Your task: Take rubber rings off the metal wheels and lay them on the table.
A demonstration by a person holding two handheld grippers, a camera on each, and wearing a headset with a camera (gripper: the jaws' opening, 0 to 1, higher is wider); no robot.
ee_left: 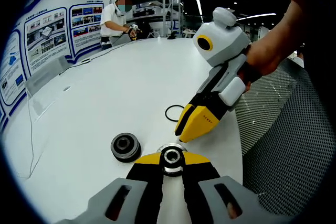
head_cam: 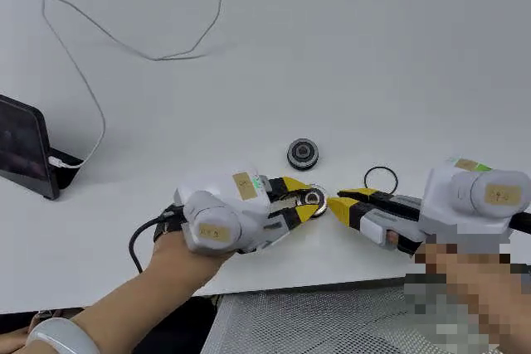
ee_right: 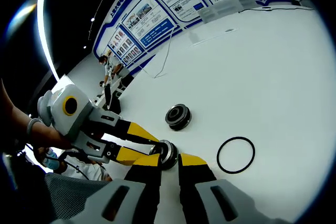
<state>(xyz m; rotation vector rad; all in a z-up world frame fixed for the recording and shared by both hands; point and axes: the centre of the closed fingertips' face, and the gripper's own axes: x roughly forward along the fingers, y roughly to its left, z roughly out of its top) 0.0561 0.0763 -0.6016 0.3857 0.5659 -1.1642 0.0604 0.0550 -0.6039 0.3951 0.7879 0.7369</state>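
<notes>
A small metal wheel (head_cam: 314, 198) (ee_left: 172, 156) is held just above the white table, with my left gripper (head_cam: 300, 199) (ee_left: 172, 161) shut on it. My right gripper (head_cam: 336, 205) (ee_right: 168, 161) comes from the right with its jaws shut, their yellow tips right beside that wheel (ee_right: 167, 152). A loose black rubber ring (head_cam: 381, 180) (ee_left: 175, 113) (ee_right: 235, 155) lies flat on the table behind the right gripper. A second wheel (head_cam: 303, 153) (ee_left: 126, 147) (ee_right: 178, 116), dark around its rim, rests on the table further back.
A dark tablet (head_cam: 23, 157) stands at the left edge with a white cable (head_cam: 95, 105) running to the back of the table (head_cam: 373, 64). A grey mesh surface (head_cam: 315, 325) sits below the table's front edge.
</notes>
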